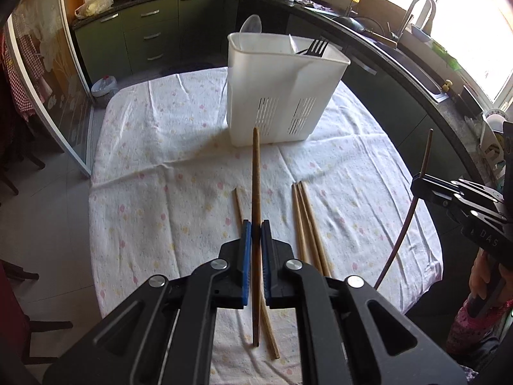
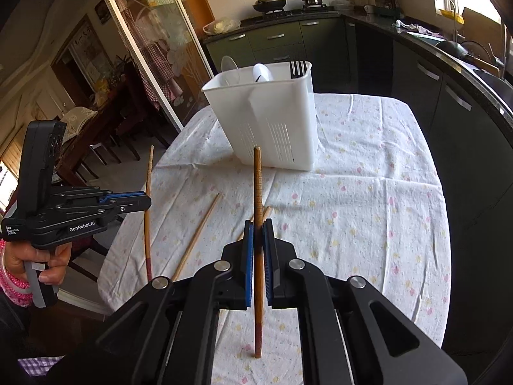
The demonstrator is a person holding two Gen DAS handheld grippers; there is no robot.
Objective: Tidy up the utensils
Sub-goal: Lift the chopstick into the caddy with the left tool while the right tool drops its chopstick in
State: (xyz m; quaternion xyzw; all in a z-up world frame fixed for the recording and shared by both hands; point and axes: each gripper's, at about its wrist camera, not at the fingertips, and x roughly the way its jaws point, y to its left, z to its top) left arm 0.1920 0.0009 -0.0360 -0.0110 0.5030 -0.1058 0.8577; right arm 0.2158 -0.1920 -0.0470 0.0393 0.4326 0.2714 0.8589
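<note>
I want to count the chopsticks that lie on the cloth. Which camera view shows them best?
The left wrist view. There the loose chopsticks lie in full sight on the cloth: a bundle right of the left gripper and one partly under it. The right wrist view shows one fully; the right gripper mostly hides the rest.
</note>
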